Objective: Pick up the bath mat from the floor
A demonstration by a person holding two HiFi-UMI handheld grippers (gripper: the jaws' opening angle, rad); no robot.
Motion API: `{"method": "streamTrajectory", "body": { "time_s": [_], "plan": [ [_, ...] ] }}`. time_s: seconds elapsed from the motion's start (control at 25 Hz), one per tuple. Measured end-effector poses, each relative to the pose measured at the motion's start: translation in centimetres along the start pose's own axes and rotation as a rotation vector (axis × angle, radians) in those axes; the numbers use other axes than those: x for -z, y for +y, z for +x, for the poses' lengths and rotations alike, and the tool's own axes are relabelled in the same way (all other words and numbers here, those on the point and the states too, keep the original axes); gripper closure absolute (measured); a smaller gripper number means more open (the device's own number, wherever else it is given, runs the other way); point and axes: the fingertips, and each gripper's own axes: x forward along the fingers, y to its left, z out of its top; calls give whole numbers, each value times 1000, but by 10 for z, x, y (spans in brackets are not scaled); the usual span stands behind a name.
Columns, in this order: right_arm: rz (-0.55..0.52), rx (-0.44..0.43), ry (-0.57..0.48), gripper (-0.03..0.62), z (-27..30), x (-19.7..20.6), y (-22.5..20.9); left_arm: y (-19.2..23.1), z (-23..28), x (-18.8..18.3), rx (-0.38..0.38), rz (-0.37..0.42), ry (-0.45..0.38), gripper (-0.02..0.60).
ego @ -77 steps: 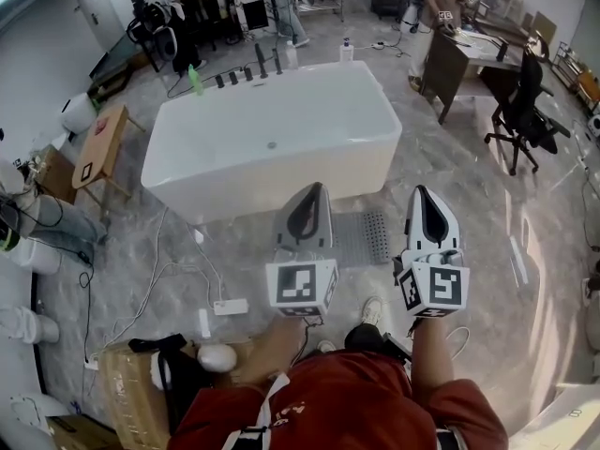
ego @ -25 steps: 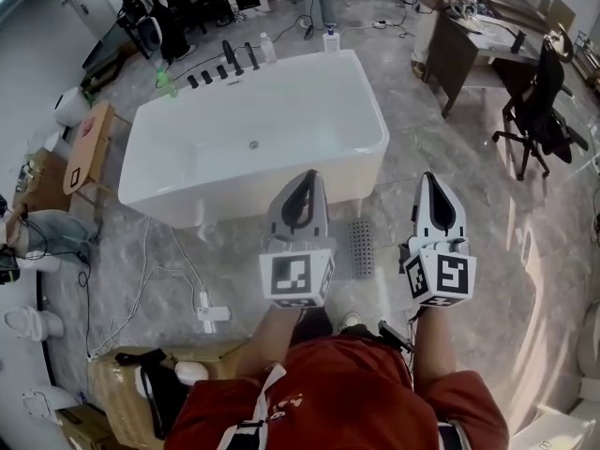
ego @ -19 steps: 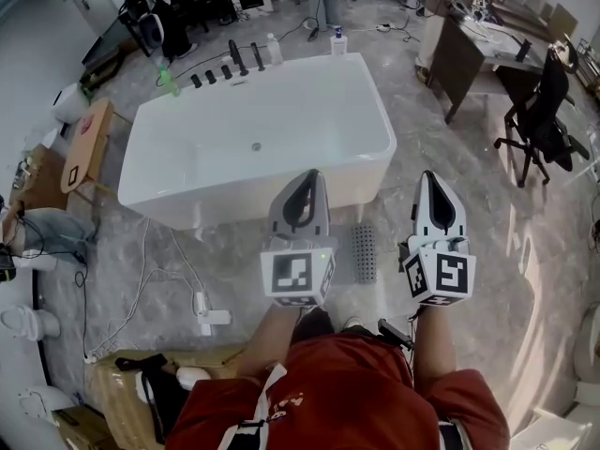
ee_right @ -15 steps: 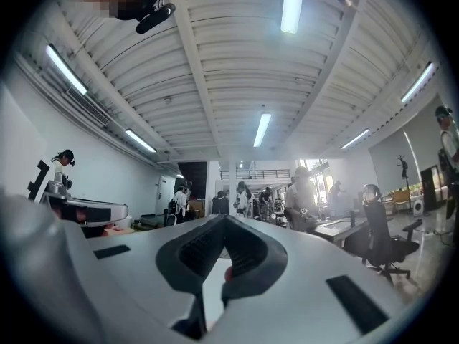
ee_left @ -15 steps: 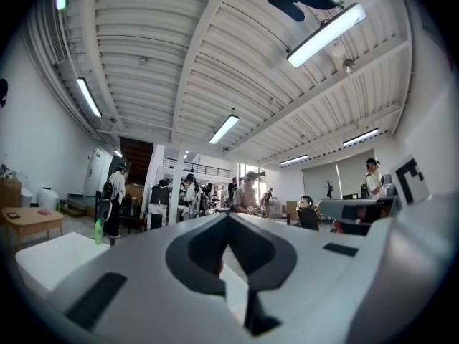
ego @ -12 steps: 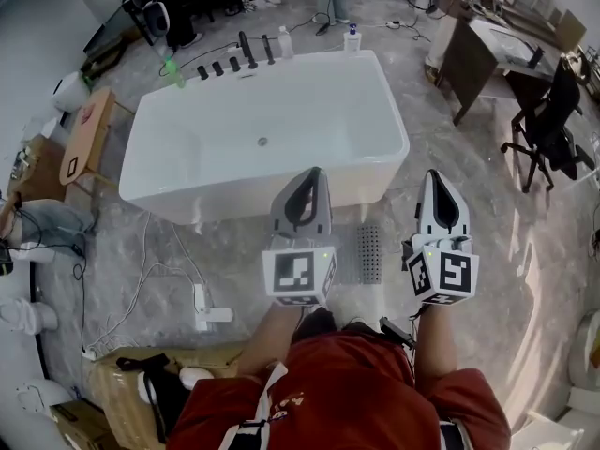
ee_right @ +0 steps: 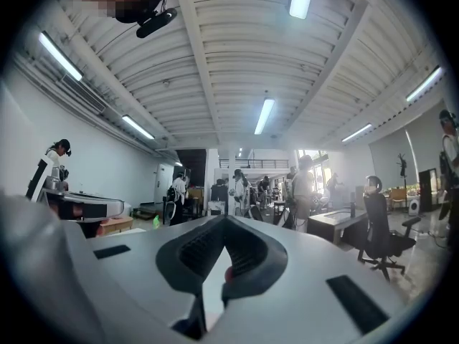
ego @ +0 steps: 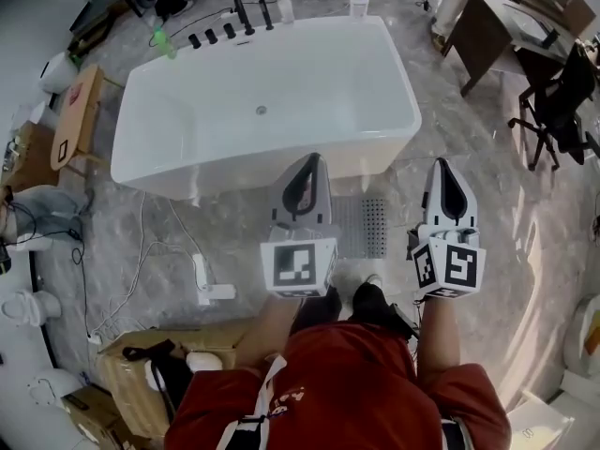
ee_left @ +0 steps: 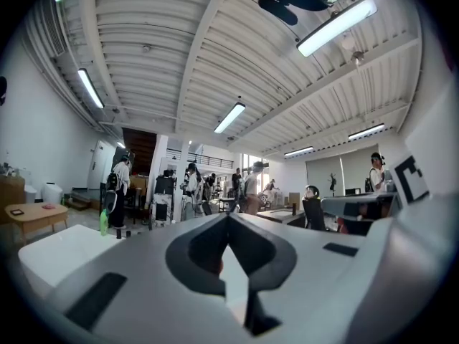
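The bath mat [ego: 365, 225] is a grey, dotted rectangle lying flat on the marble floor just in front of the white bathtub [ego: 262, 101]. In the head view it shows between my two grippers, and the left one covers its left edge. My left gripper [ego: 308, 161] is held level above the floor with its jaws shut and empty, its tip over the tub's near wall. My right gripper [ego: 443, 165] is level too, shut and empty, to the right of the mat. Both gripper views look across the room over the shut left gripper [ee_left: 228, 218] and right gripper [ee_right: 225, 221]; neither shows the mat.
A power strip with white cables [ego: 208, 287] lies on the floor at the left. A cardboard box [ego: 141, 364] stands near the person's left side. A wooden side table [ego: 70, 120], a dark desk [ego: 487, 31] and an office chair [ego: 562, 111] surround the tub. The person's shoes [ego: 352, 300] stand behind the mat.
The person and both grippers have moved closer to the tub and sunk a little. More of the mat now shows between the grippers. Both jaws stay shut.
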Motion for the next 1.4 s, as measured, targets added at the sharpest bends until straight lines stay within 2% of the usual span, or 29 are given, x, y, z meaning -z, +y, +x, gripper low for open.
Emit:
{"method": "streamTrajectory", "body": {
  "time_s": [0.24, 0.44, 0.68, 0.8, 1.08, 1.4],
  "plan": [
    [5, -25, 67, 583, 15, 37, -16, -7, 15, 36, -36, -17, 69, 568],
    [97, -45, 105, 583, 22, 70, -44, -22, 23, 70, -95, -25, 111, 568],
    [63, -61, 138, 583, 22, 120, -66, -27, 25, 113, -135, 7, 98, 568],
    [67, -73, 160, 583, 23, 154, -71, -34, 32, 133, -138, -11, 115, 568],
    [88, -106, 294, 583, 12, 248, -72, -52, 33, 213, -116, -17, 232, 567],
    [102, -105, 353, 583, 3, 337, -74, -63, 27, 290, -112, -26, 263, 566]
  ]
}}
